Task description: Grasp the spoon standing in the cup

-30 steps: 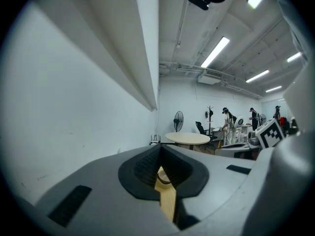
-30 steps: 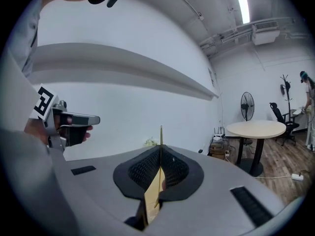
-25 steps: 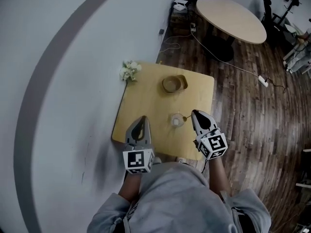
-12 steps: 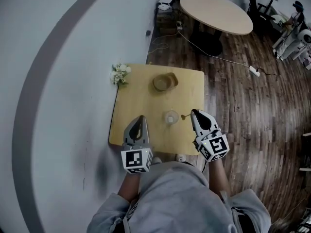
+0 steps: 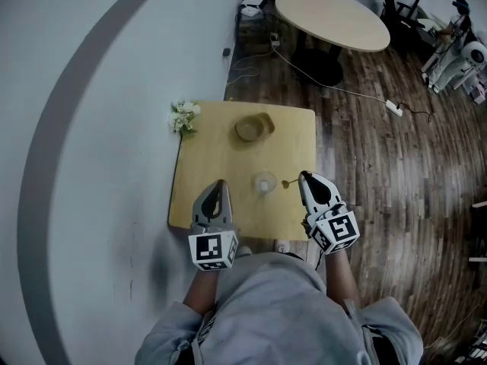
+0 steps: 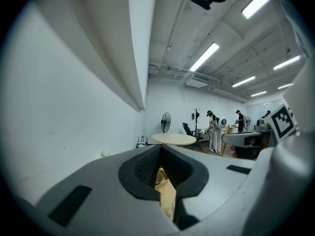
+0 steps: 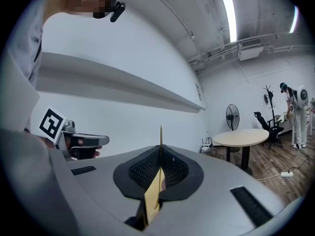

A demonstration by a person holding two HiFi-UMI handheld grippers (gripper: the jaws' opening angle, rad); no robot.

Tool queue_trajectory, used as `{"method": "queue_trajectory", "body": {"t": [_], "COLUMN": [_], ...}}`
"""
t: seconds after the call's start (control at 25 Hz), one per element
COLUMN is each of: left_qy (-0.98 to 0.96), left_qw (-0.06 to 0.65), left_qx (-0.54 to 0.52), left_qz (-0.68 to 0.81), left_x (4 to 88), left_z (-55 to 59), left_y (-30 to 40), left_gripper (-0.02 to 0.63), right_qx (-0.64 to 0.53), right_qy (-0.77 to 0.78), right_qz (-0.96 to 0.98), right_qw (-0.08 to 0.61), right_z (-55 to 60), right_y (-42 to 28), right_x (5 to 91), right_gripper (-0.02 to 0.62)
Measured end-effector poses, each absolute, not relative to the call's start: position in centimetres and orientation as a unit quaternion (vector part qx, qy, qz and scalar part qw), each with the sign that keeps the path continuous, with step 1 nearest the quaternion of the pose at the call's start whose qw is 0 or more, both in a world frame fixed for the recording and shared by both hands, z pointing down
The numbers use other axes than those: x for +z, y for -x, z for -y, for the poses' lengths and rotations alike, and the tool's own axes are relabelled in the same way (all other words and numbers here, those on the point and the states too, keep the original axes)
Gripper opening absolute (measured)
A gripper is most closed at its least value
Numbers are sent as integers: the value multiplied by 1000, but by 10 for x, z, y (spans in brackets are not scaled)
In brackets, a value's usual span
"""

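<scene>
Since the earlier frame the gap between the spoon (image 5: pixel 289 182) and the cup (image 5: pixel 264 182) has widened. The spoon now hangs clear of the cup's rim, just to its right, over the near right part of the worktop (image 5: pixel 217 154). The right gripper (image 5: pixel 303 176) has its jaws pressed together on the thin gold handle. The left gripper (image 5: pixel 220 182) has hardly shifted; it hovers over the near left part of the worktop with its jaws closed on nothing. The cup stands close to the near edge, a little right of the middle.

The grasp looks made, so what remains is to keep it. The handle is slim and probably slick, so the jaws should stay firmly together. The wrist should be held quiet so the spoon cannot pivot in the pads. Any further rise is best taken straight up, away from the rim.

The right gripper view shows what the head view cannot. The handle runs upright through the ribbed pads, its tip standing above them, so the grip sits partway down the handle. The head view alone gives the layout: the spoon's lower end pointing toward the cup, with a bowl (image 5: pixel 253 128) and a sprig of flowers (image 5: pixel 182 116) by the far edge. The left gripper view shows only a sliver of worktop through its closed jaws.
</scene>
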State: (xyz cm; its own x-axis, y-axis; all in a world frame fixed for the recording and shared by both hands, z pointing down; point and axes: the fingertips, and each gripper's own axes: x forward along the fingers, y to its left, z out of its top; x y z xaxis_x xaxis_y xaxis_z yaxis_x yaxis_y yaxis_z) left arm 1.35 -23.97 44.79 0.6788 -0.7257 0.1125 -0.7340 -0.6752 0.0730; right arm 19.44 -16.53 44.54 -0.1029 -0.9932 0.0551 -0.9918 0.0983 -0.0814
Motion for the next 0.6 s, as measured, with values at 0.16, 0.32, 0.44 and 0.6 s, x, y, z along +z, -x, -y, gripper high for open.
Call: {"method": "queue_trajectory", "body": {"t": [0.16, 0.32, 0.44, 0.6], "left_qy": [-916, -915, -915, -914], "left_qw": [56, 55, 55, 55], "left_qx": [38, 38, 38, 36], "left_qz": [397, 397, 399, 400], "left_x": [447, 448, 448, 446], "left_z": [238, 238, 238, 239], "left_y": [-15, -14, -12, -11], "left_gripper": [2, 2, 2, 2], "right_qx": [-48, -47, -47, -48], "right_qy": [669, 667, 666, 665], "right_qz": [-742, -743, -745, -745], "right_qw": [4, 4, 0, 2], "right_z": [166, 167, 167, 168], "right_y": [-194, -194, -193, -192], "right_x": [444, 444, 445, 444], "right_gripper": [0, 0, 0, 0]}}
